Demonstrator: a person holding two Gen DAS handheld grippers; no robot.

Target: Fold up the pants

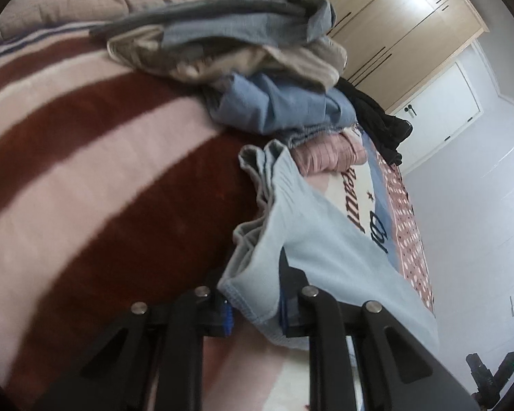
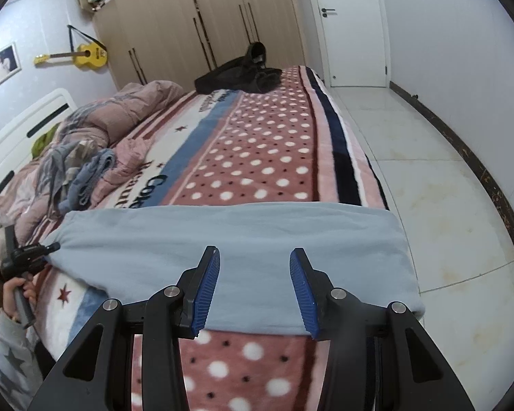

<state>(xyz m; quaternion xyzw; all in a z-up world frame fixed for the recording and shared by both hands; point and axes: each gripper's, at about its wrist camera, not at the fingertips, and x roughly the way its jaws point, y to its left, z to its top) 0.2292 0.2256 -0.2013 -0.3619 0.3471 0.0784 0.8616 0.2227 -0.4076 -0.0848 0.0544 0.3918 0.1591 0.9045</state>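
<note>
Light blue pants (image 2: pixel 236 239) lie folded lengthwise across the patterned bed blanket (image 2: pixel 267 150). In the right wrist view my right gripper (image 2: pixel 255 284) is open, its blue pads (image 2: pixel 207 287) apart just above the near edge of the pants. The left gripper (image 2: pixel 34 253) shows at the far left, at the end of the pants. In the left wrist view the left gripper (image 1: pixel 253 311) is shut on the bunched waistband end of the pants (image 1: pixel 291 239), lifted a little off the blanket.
A pile of crumpled clothes (image 1: pixel 257 78) lies beyond the pants toward the headboard (image 2: pixel 24 126). A black garment (image 2: pixel 240 72) lies at the far end of the bed. The bed edge (image 2: pixel 346 157) drops to a white tile floor (image 2: pixel 428 178) on the right.
</note>
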